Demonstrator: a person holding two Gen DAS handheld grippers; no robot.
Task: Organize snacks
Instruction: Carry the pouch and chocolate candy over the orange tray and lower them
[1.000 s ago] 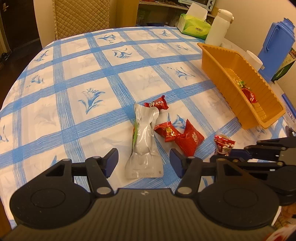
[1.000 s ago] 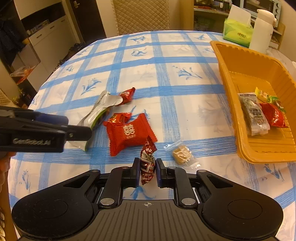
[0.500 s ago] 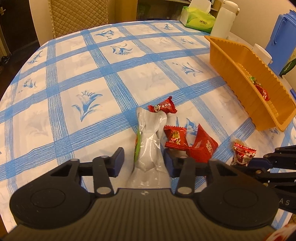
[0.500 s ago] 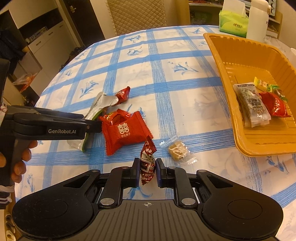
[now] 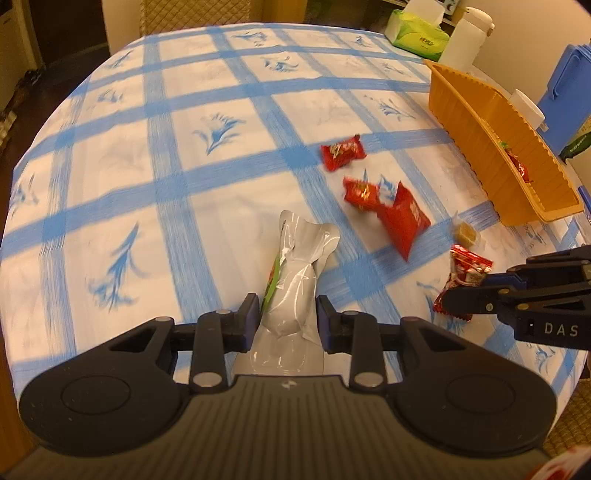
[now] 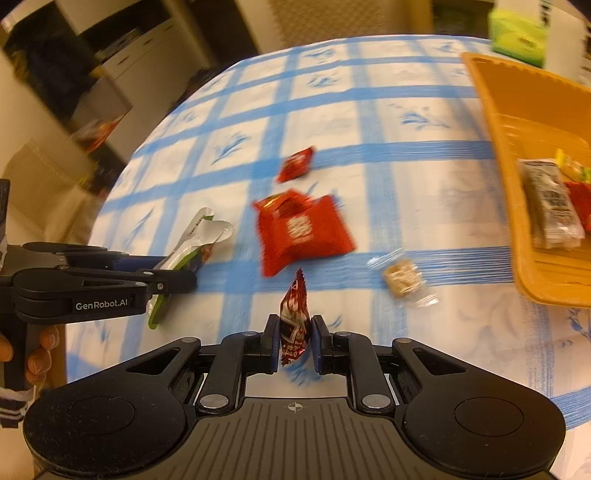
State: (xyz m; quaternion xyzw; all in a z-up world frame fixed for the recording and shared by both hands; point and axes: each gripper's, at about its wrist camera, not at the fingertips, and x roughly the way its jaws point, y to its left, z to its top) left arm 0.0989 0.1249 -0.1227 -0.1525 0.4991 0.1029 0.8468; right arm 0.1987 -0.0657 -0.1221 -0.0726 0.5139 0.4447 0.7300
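A silver snack pouch (image 5: 303,251) with a green edge sits between the pads of my left gripper (image 5: 286,317). Its jaws are closing and the pads press its sides. In the right wrist view the pouch (image 6: 207,232) tilts up off the cloth. My right gripper (image 6: 294,332) is shut on a small red candy (image 6: 294,306) standing upright above the table. On the cloth lie a large red packet (image 5: 406,221), two small red candies (image 5: 341,151) (image 5: 360,192) and a tan sweet (image 6: 402,282) in clear wrap. The orange basket (image 6: 495,110) holds several snacks.
The round table wears a blue-checked cloth (image 5: 184,147), and its edge curves close on the left. Behind the orange basket (image 5: 491,122) stand a green tissue box (image 5: 419,35), a white bottle (image 5: 465,37) and a blue jug (image 5: 565,81). A person's fingers (image 6: 37,350) grip the left handle.
My left gripper came down over the silver pouch and closed its jaws onto it; the pouch now sits apart from the red candies. The right gripper kept its candy and tilted slightly.
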